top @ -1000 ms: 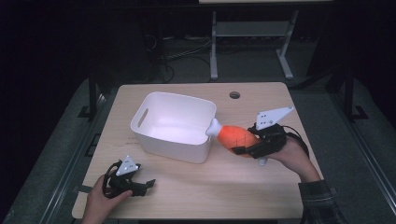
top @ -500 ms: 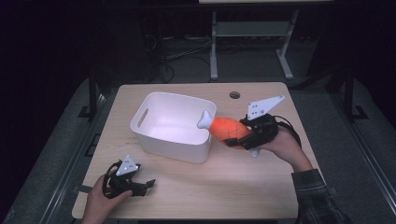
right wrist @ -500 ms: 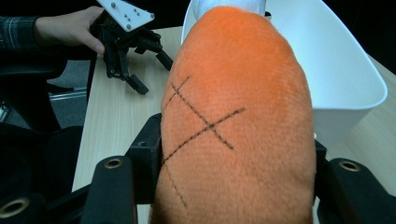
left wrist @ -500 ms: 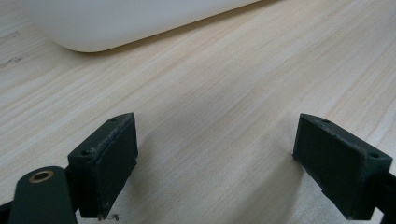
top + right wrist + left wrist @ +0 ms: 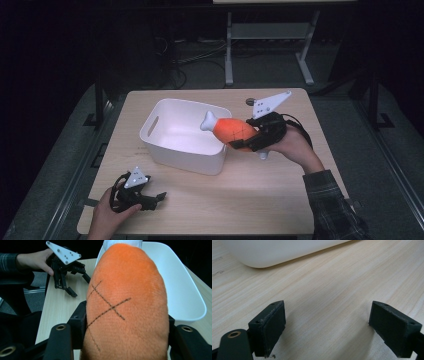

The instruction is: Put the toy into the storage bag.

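At near left of the table [image 5: 260, 200]: left gripper [image 5: 159, 197], resting on the wood in a hand [image 5: 107, 212], jaws spread wide with nothing between them. Centre-left: white tub [image 5: 155, 125], open-topped, slot handle in its left wall, apparently empty. Right of centre: plush drumstick [image 5: 235, 131], orange with a stitched cross, white bone end pointing left over the tub's right rim, body clear of the table. Right: right gripper [image 5: 245, 142], jaws clamped on the drumstick's thick end. Step in hand, judged: depositing the toy in the tub. Advisable to carry the bulk fully past the rim, lower it inside, then part the jaws, so it cannot tip back out.
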